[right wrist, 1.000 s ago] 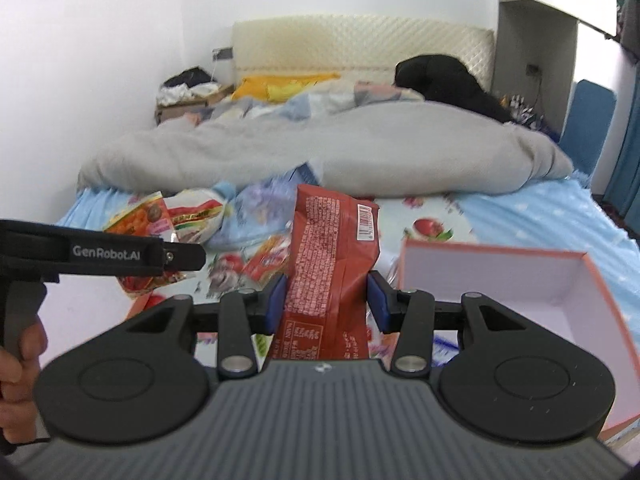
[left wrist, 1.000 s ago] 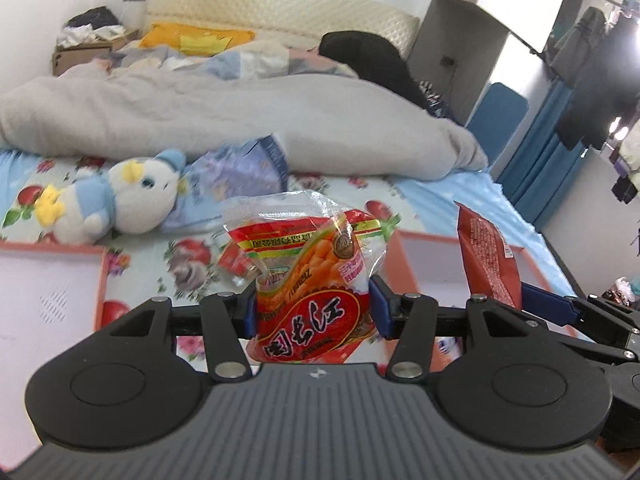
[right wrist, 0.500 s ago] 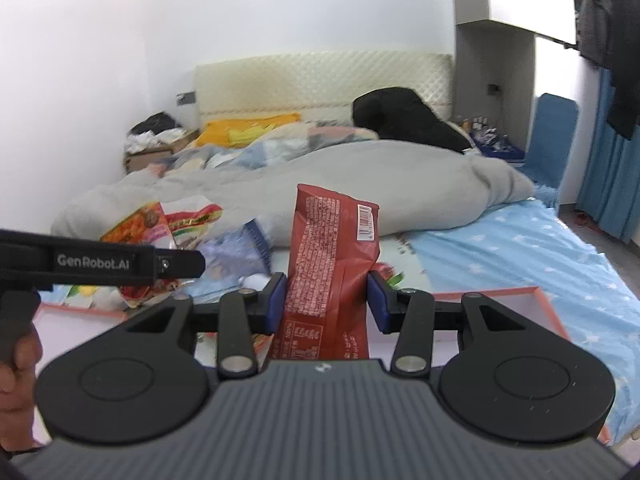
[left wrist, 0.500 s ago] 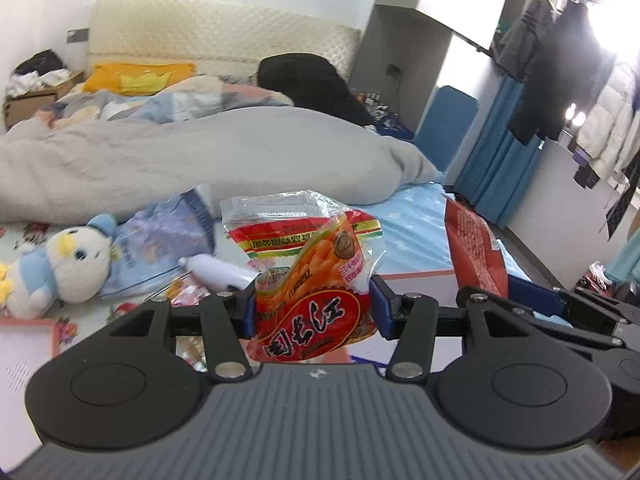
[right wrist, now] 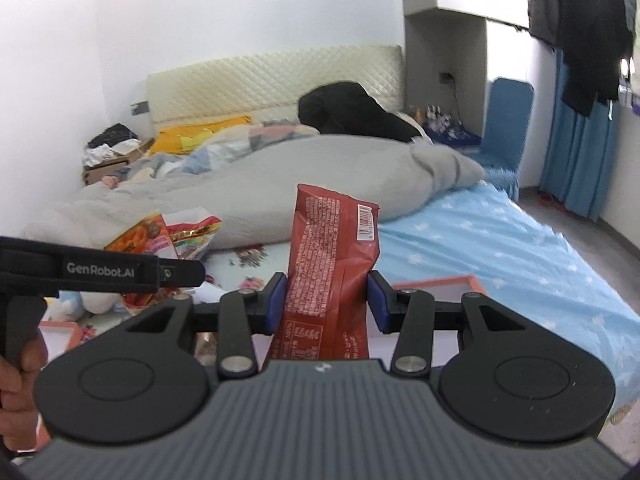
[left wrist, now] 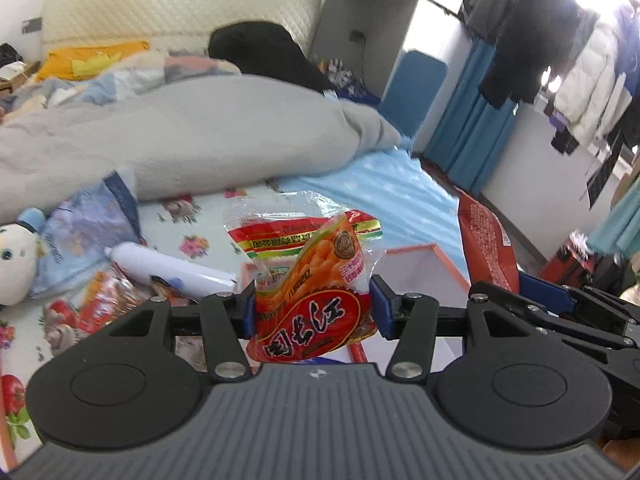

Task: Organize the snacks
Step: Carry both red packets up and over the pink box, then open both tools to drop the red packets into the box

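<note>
My left gripper [left wrist: 313, 308] is shut on a clear and red sausage snack bag [left wrist: 310, 272], held upright above the bed. Behind it lies a white box with an orange rim [left wrist: 434, 249]. My right gripper [right wrist: 327, 305] is shut on a tall dark red snack packet [right wrist: 328, 276], barcode at its top right. The same packet [left wrist: 486, 248] shows at the right of the left wrist view. In the right wrist view the sausage bag [right wrist: 164, 236] and the left gripper's strap [right wrist: 100, 270] are at the left, and the orange-rimmed box [right wrist: 444, 283] lies just beyond my fingers.
On the flowered sheet lie a white tube [left wrist: 168, 266], a red snack packet [left wrist: 102, 300], a blue bag [left wrist: 86, 232] and a plush toy [left wrist: 14, 260]. A grey duvet [left wrist: 180, 140] crosses the bed. Blue curtains [right wrist: 580, 160] and a blue chair [right wrist: 506, 124] stand to the right.
Both grippers have swung to the right across the bed with their packets still held. The plush toy and the left box slid toward the left edge; the orange-rimmed box now sits ahead.
</note>
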`<act>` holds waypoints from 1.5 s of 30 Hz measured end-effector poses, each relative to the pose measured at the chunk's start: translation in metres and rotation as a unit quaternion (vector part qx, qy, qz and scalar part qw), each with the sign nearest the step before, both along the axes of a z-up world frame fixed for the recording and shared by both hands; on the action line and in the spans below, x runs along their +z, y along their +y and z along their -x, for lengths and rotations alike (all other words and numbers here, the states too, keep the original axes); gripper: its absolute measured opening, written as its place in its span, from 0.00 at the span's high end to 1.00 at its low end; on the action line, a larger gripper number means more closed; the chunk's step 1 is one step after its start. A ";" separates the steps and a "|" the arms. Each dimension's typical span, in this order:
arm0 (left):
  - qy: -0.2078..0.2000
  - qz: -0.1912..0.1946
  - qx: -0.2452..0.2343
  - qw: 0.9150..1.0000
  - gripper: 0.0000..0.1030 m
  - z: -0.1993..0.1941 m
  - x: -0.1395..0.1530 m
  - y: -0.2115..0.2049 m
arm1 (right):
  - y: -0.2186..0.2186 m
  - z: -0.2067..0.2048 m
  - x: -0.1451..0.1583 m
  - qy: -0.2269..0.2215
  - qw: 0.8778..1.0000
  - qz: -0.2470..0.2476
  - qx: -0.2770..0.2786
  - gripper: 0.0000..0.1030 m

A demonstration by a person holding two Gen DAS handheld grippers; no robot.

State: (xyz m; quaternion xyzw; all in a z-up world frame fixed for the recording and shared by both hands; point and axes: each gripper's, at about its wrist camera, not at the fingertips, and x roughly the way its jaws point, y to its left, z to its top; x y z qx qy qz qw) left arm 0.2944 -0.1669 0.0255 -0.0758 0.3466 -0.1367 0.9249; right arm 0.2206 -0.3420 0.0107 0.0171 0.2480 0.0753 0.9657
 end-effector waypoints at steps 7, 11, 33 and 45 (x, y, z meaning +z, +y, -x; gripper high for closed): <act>0.036 -0.026 -0.027 0.999 0.43 -0.028 -0.038 -0.039 | -0.027 -0.023 -0.036 0.048 0.999 -0.009 -0.024 0.55; 0.061 -0.041 -0.039 0.997 0.43 -0.046 -0.059 -0.056 | -0.036 -0.036 -0.054 0.074 0.997 -0.007 -0.035 0.55; 0.098 -0.061 -0.054 0.992 0.20 -0.061 -0.082 -0.067 | -0.047 -0.047 -0.080 0.128 0.990 -0.027 -0.043 0.47; 0.070 -0.048 -0.052 0.995 0.12 -0.031 -0.047 -0.039 | -0.034 -0.019 -0.047 0.092 0.993 -0.020 -0.066 0.36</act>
